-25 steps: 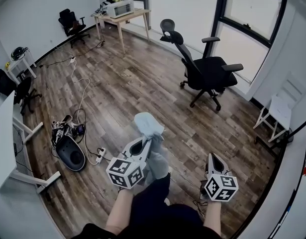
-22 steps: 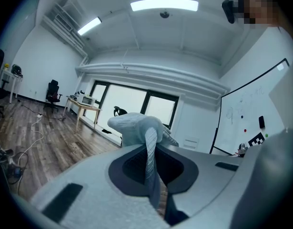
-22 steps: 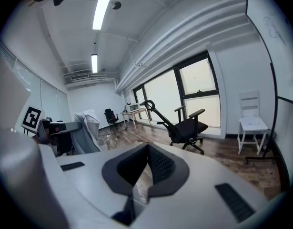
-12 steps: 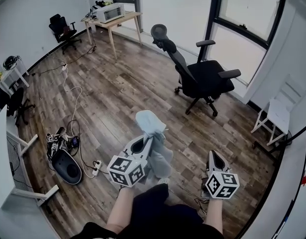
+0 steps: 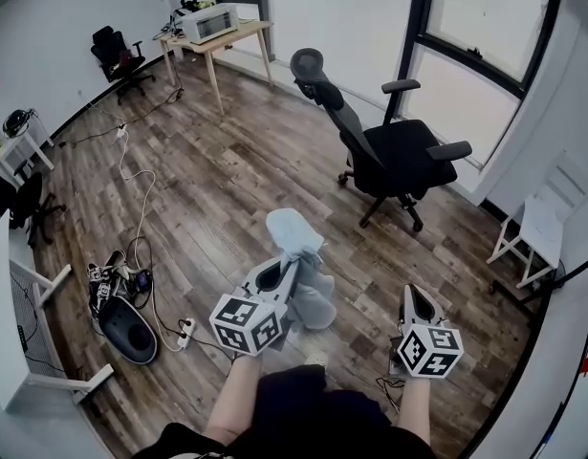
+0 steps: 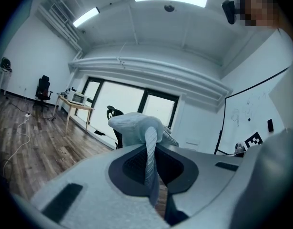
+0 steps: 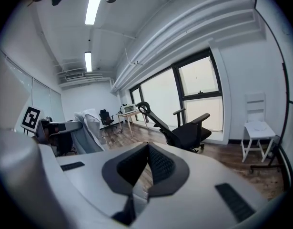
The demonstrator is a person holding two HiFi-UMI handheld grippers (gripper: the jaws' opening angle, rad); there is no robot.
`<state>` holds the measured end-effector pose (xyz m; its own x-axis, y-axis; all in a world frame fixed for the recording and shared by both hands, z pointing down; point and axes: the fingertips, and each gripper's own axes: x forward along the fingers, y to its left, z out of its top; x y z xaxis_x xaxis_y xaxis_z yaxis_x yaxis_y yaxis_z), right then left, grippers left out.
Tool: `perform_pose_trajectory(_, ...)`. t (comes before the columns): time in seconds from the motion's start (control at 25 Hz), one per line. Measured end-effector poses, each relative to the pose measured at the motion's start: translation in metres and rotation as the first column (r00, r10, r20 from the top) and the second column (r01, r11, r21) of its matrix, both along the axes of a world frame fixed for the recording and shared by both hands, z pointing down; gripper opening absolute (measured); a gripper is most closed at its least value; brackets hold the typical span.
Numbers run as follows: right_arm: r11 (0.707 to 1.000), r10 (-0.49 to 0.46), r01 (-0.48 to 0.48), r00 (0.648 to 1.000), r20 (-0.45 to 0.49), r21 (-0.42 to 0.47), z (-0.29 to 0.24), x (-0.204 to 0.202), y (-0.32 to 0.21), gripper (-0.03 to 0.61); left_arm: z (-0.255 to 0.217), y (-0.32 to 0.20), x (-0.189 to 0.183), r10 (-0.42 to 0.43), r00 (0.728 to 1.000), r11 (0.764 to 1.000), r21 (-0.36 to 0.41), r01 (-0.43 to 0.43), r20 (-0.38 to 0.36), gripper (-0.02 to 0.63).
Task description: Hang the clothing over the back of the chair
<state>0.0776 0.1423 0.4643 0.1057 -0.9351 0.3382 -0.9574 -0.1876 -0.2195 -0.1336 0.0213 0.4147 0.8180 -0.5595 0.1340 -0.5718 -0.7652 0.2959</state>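
Note:
A pale blue-grey piece of clothing [image 5: 292, 235] is pinched in my left gripper [image 5: 292, 262], bunched above the jaws and hanging below them over the wooden floor. In the left gripper view the cloth [image 6: 129, 128] runs down between the shut jaws of that gripper [image 6: 149, 138]. My right gripper [image 5: 411, 294] is held beside it at the right, shut with nothing in it [image 7: 148, 147]. The black office chair [image 5: 394, 151] stands ahead by the window, its tall back and headrest [image 5: 324, 89] towards me, well apart from both grippers. The chair [image 7: 184, 132] shows ahead in the right gripper view.
A wooden table [image 5: 238, 34] with a white appliance stands far left of the chair. A white chair [image 5: 537, 226] is at the right wall. Cables, a power strip [image 5: 185, 331] and a black device [image 5: 126, 318] lie on the floor at left, near a white desk frame [image 5: 47, 285].
Both grippers have travelled forward across the room with the clothing still in the left one. The floor clutter at left has slid back and the office chair sits a little nearer.

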Motion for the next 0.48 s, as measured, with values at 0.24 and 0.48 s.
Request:
perform_pose_trajectory(0.24, 1.0, 0.01, -0.01, 1.0, 0.01, 0.011, 0.005, 0.005, -0.027, 0.0, 0.009, -0.029, 0.002, -0.003, 1.0, 1.0, 0.0, 0.003, 0.011, 0.018)
perform_pose_trajectory(0.48, 0.999, 0.029, -0.028, 0.998, 0.048, -0.021, 0.025, 0.005, -0.031, 0.0, 0.024, -0.034, 0.002, 0.01, 0.999, 1.0, -0.021, -0.009, 0.038, 0.018)
